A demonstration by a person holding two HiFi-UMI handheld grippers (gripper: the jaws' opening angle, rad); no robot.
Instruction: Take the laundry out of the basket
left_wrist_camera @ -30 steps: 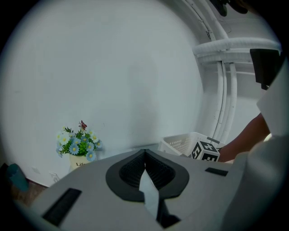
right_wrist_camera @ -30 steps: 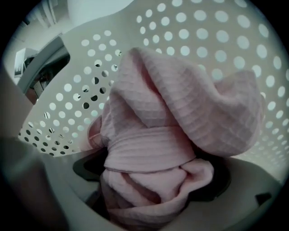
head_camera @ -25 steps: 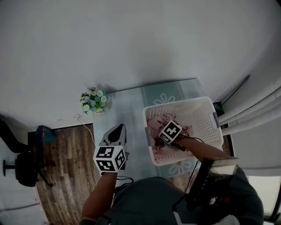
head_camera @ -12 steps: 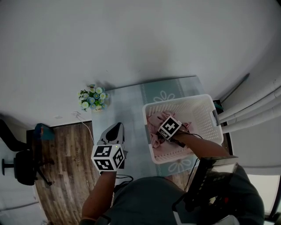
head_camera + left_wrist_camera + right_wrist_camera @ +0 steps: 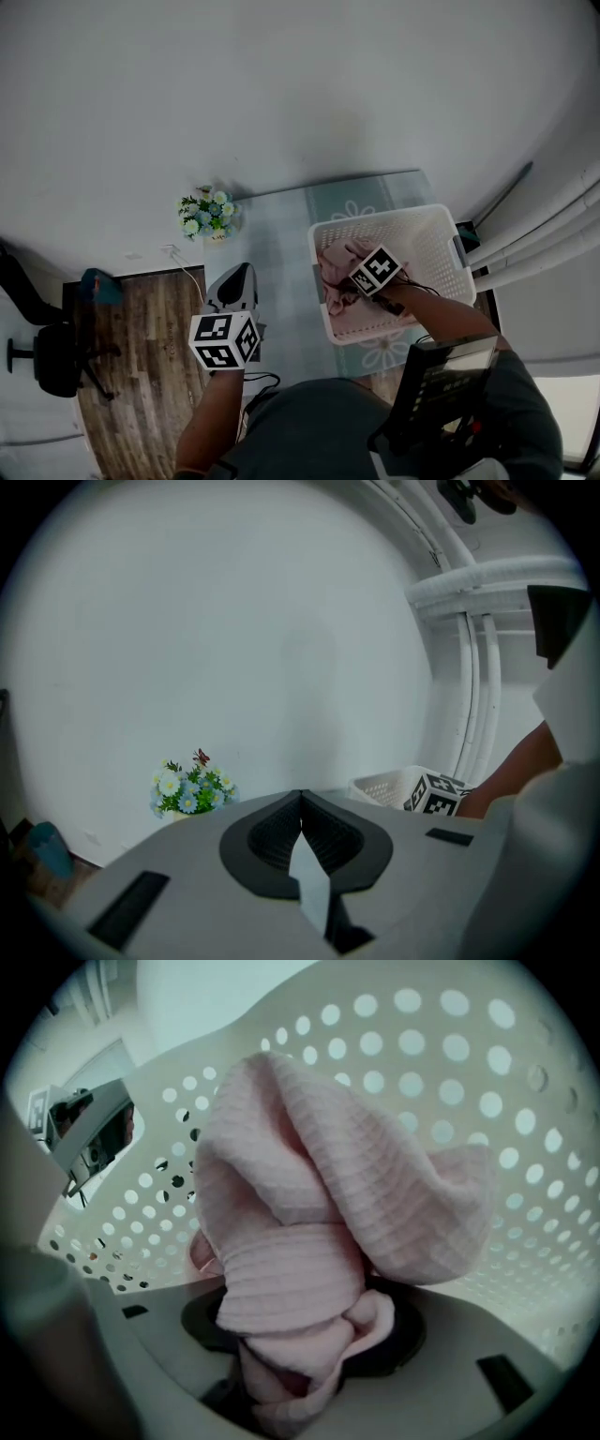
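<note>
Bearing surface: the table (image 5: 272,234), pale with a flower print, lay under the basket and ran on to the basket's left.
Landmark: the basket (image 5: 427,246), white, open-topped, with perforated walls, stood at the table's right end.
Laundry: the pink garment (image 5: 309,1194), a ribbed knit, sat bunched inside the basket against its left wall. No second piece could be made out.
Right gripper (image 5: 300,1354): it was inside the basket, pointed steeply down. Its jaws had just been closing and pinched a fold of the pink garment, which filled the gap between them and rose in a heap beyond the tips.
Left gripper (image 5: 239,277): it was outside the basket, well to its left over the table's near edge. Its jaws were pressed together with nothing between them.
Flowers (image 5: 208,216): a small bunch stood at the table's far corner, well apart from the basket's left side.
Deciding relation: the garment lay directly at the right gripper's tips, its bulk running up along the basket's left wall. The right hand was on it and the left hand was far off.
Stage, judged: the grip was made but the lift out was not yet done.
Next move, judged: a rise over the basket's rim. Trailing cloth might drag on the perforated wall.
</note>
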